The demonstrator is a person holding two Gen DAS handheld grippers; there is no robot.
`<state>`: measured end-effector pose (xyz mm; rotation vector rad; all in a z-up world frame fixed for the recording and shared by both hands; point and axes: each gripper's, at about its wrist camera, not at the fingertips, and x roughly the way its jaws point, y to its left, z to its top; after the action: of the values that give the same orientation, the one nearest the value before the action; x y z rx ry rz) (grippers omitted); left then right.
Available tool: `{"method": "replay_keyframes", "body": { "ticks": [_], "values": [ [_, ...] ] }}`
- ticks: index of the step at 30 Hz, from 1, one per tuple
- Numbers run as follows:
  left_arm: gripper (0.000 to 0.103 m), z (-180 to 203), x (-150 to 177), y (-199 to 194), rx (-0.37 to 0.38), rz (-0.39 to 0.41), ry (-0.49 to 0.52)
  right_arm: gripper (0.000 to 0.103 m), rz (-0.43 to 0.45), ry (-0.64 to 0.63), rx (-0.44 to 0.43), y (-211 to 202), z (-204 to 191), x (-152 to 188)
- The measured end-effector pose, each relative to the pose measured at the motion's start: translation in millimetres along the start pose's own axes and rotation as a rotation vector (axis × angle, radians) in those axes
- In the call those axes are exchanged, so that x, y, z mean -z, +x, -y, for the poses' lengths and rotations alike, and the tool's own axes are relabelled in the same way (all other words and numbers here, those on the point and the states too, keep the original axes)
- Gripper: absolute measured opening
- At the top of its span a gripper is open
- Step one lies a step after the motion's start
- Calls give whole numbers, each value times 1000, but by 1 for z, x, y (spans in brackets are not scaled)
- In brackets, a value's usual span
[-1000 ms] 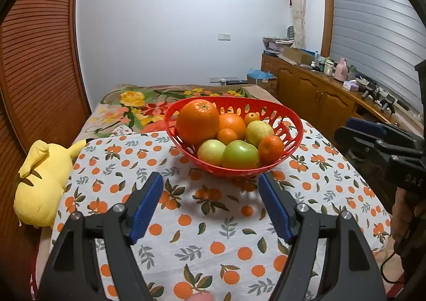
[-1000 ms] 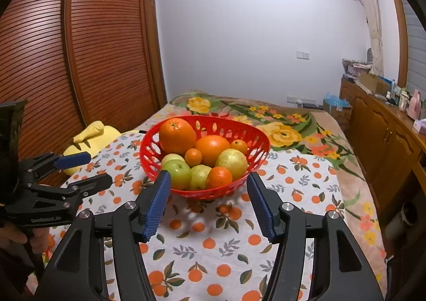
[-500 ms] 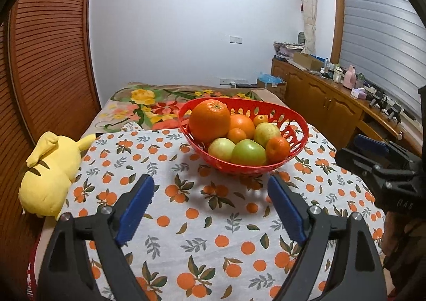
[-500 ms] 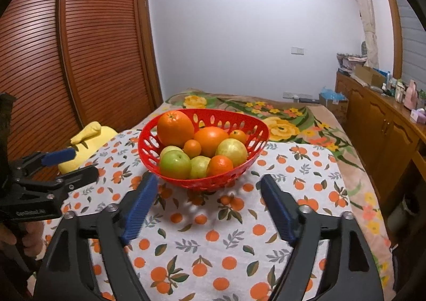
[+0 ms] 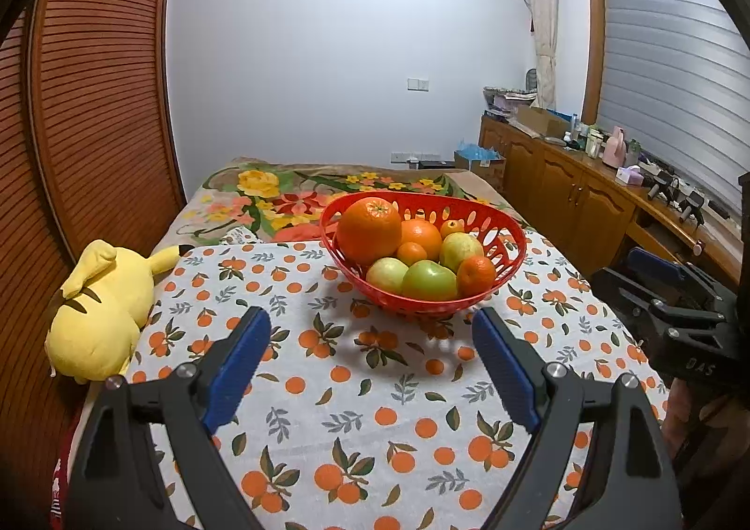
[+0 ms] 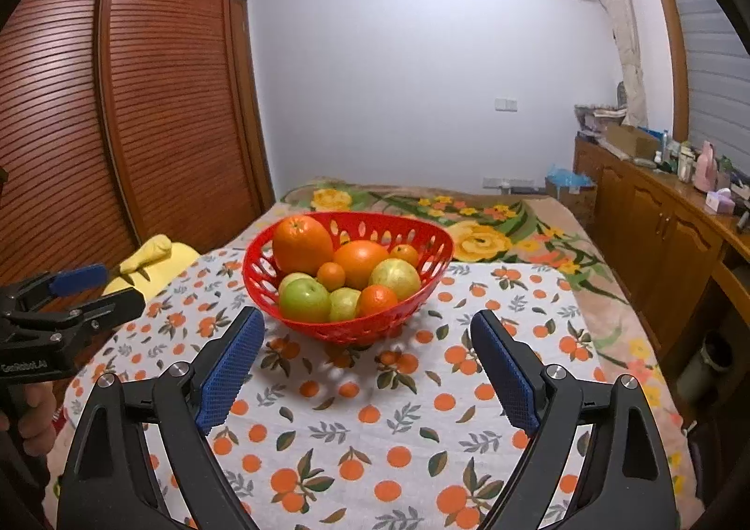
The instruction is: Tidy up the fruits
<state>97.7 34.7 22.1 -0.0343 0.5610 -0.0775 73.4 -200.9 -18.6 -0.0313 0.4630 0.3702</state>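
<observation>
Fruit fills the red basket [image 5: 508, 249] on the table [image 5: 328, 389], seemingly nothing left out, as we hold left tongs [image 5: 370, 361] and right tongs [image 6: 368, 361] just-widened, empty.

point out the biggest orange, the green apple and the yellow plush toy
biggest orange [image 5: 369, 224], left wrist view, middle of its peel
green apple [image 6: 304, 299], right wrist view, centre of its front face
yellow plush toy [image 5: 101, 319], left wrist view, middle of its body
</observation>
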Motion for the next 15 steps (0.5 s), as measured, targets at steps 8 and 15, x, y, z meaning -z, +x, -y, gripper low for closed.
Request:
{"method": "replay_keyframes", "body": {
  "ticks": [8, 15],
  "values": [
    [88, 6, -1, -18, 0, 21, 15, 91, 31, -7, 25, -19, -6, -5],
    [88, 12, -3, -36, 0, 54, 28, 91, 52, -1, 28, -30, -9, -8]
  ]
}}
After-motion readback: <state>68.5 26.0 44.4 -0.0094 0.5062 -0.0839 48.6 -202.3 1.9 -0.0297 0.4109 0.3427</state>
